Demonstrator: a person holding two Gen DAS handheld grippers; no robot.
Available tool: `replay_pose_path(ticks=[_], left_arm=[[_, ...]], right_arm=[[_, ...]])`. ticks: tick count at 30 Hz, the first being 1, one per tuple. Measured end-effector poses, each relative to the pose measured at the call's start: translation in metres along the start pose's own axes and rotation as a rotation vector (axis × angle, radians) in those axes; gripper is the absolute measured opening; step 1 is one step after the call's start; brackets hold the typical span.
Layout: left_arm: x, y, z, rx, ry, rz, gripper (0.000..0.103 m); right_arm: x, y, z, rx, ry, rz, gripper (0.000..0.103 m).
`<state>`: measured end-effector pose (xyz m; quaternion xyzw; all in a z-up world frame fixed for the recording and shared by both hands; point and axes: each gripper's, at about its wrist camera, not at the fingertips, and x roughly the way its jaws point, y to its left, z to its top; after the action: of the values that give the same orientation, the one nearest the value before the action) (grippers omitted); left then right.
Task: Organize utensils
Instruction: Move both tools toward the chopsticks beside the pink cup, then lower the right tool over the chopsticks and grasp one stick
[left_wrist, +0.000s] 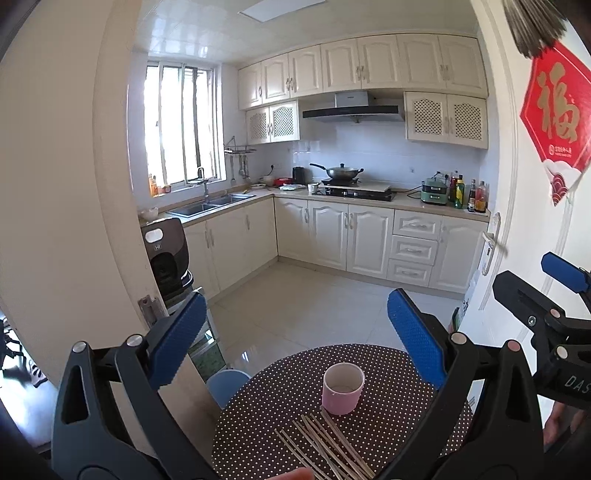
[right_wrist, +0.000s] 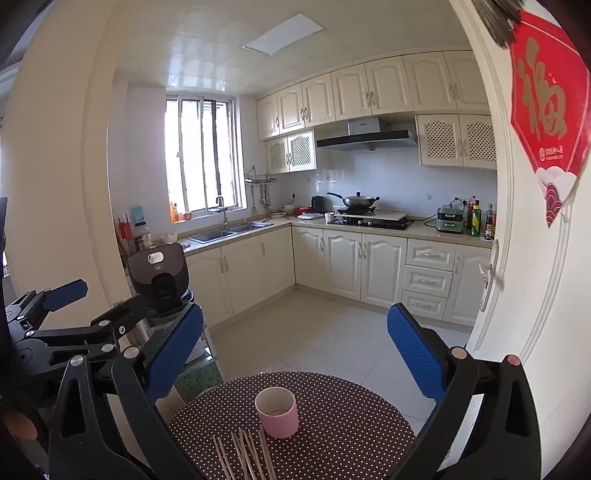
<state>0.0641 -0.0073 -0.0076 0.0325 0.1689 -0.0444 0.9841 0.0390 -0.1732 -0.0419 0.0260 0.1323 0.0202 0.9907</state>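
While both claws are hovering above the round surface covered in a brown cloth with white polka dots (left_wrist: 388, 417), neither is touching anything on it. The left claw (left_wrist: 299, 332) is holding its black arms and blue textured pads spread wide, nothing lying between them, and it is pointing forward over the near part of the surface toward the kitchen. The right claw (right_wrist: 295, 350) is showing the same stance, its blue pads wide apart and holding nothing, and it is hanging level beside the left one; each is appearing at the edge of the other's view. A short pink cylindrical cup with a white inside (left_wrist: 343, 387) is standing upright near the middle of the surface. Just in front of it, on the near side, a loose bundle of thin pale chopsticks (left_wrist: 328, 446) is lying flat on the cloth, the sticks fanning and crossing one another, their far tips reaching close to the cup's base; I cannot tell whether they are touching it. A light blue stool (left_wrist: 227, 386) is sitting beside the surface's left edge.
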Motion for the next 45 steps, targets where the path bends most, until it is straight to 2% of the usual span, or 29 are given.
replay_pose_path(ticks=[11,16,18,22,27,31,33,34,36,38,41,45], left_arm=[[0.038,0.019,-0.007,-0.040,0.083,0.039,0.097],[0.065,0.029,-0.021,-0.051,0.171,0.042,0.097],[0.078,0.033,-0.032,-0.058,0.216,0.036,0.097],[0.114,0.048,-0.067,-0.098,0.370,0.031,0.096],[0.160,0.068,-0.128,-0.205,0.591,0.036,0.096],[0.185,0.076,-0.182,-0.250,0.743,0.066,0.096],[0.198,0.077,-0.212,-0.291,0.828,0.065,0.096],[0.201,0.078,-0.221,-0.307,0.858,0.063,0.094],[0.209,0.078,-0.245,-0.346,0.918,0.056,0.088],[0.215,0.073,-0.263,-0.349,0.966,0.057,0.082],[0.229,0.068,-0.284,-0.356,1.030,0.054,0.074],[0.239,0.066,-0.301,-0.388,1.070,0.068,0.073]], right_arm=[[0.046,0.010,-0.001,-0.014,0.080,0.051,0.096],[0.074,0.014,-0.008,-0.017,0.148,0.075,0.096],[0.089,0.014,-0.016,-0.013,0.190,0.091,0.096],[0.117,0.014,-0.039,-0.007,0.287,0.107,0.096],[0.160,0.006,-0.094,0.024,0.501,0.157,0.095],[0.184,0.002,-0.143,0.049,0.666,0.186,0.080],[0.196,0.002,-0.172,0.060,0.761,0.203,0.069],[0.199,0.002,-0.178,0.056,0.789,0.208,0.067],[0.207,0.005,-0.205,0.039,0.857,0.223,0.053],[0.213,0.008,-0.222,0.024,0.921,0.237,0.047],[0.218,0.011,-0.242,0.005,0.976,0.251,0.040],[0.228,0.013,-0.258,-0.008,1.013,0.272,0.035]])
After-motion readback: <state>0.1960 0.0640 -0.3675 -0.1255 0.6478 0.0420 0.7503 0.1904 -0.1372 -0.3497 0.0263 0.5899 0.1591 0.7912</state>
